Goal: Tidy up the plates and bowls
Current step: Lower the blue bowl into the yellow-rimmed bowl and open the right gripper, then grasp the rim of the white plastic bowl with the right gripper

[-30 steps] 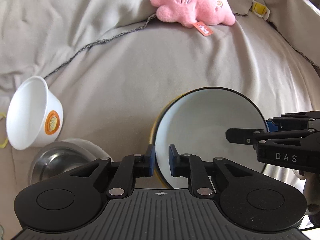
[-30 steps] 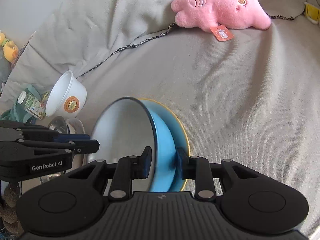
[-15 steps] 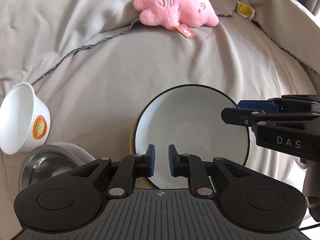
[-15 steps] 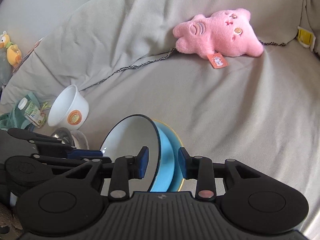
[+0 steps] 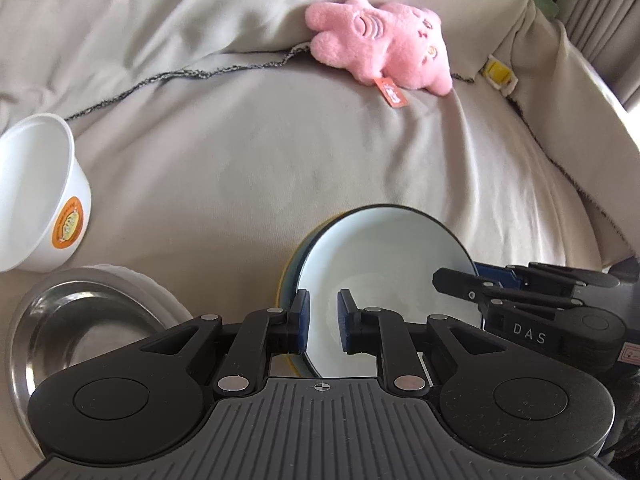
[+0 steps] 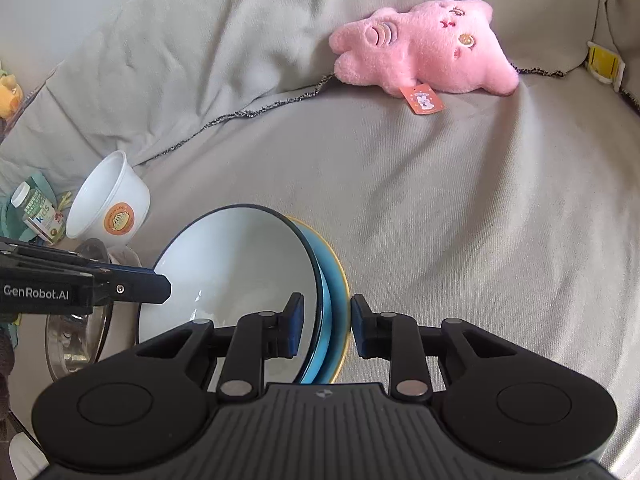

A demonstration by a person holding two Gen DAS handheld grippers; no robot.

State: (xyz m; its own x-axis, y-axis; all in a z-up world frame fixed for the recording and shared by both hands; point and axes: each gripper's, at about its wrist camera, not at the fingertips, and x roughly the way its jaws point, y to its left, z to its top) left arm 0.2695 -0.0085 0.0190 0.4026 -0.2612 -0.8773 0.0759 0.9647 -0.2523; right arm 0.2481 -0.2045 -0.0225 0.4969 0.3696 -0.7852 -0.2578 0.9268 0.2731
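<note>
A white bowl (image 6: 232, 272) with a dark rim leans against a blue plate (image 6: 339, 344) with a yellow edge, and both stand tilted on the grey sofa cover. My right gripper (image 6: 326, 328) has their rims between its jaws, which are closing; one pad is inside the bowl and the other is on the plate's edge. The left wrist view shows that bowl (image 5: 384, 272) with the right gripper (image 5: 456, 280) at its right rim. My left gripper (image 5: 322, 324) is shut with nothing seen between its pads. From the right wrist view, the left gripper (image 6: 160, 284) sits just off the bowl's left rim.
A white paper bowl (image 5: 36, 192) with an orange label lies tipped at the left. Below it a steel bowl (image 5: 80, 332) rests in a white dish. A pink plush toy (image 5: 380, 48) lies at the sofa back. A small bottle (image 6: 38, 212) sits at the far left.
My right jaws have narrowed on the bowl and plate. My left gripper has shifted left, a little off the bowl's rim, and its view has rolled. The bowl now faces more toward the right camera.
</note>
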